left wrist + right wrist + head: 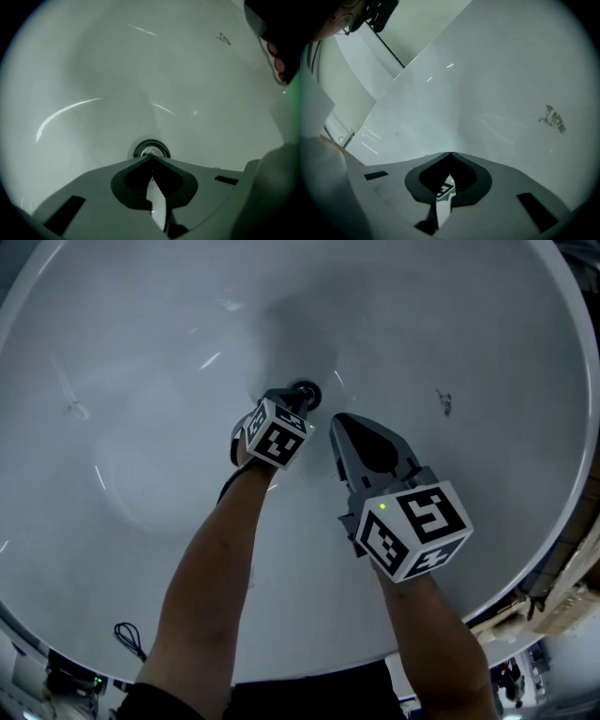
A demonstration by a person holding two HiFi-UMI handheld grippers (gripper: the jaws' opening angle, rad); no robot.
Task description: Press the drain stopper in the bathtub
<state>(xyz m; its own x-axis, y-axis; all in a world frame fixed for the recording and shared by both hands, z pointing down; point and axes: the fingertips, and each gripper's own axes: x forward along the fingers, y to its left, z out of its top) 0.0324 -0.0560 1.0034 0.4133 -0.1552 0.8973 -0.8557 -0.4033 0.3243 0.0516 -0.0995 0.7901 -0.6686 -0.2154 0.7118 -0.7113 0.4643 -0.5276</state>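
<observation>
The round dark drain stopper (307, 392) sits at the bottom of the white bathtub (141, 381). My left gripper (292, 402) is shut and empty, its tips right at the stopper's near edge. In the left gripper view the stopper (151, 150) shows just beyond the closed tips of that gripper (151, 157); contact cannot be told. My right gripper (337, 418) hovers a little to the right of the drain, shut and empty. The right gripper view shows this gripper (450, 153) pointing at bare tub wall, with no stopper in sight.
A dark smudge (444, 401) marks the tub wall to the right of the drain, the same smudge (552, 118) lying ahead of the right gripper. The tub's rim (574, 486) curves along the right. A black cable (129, 638) lies outside the rim at lower left.
</observation>
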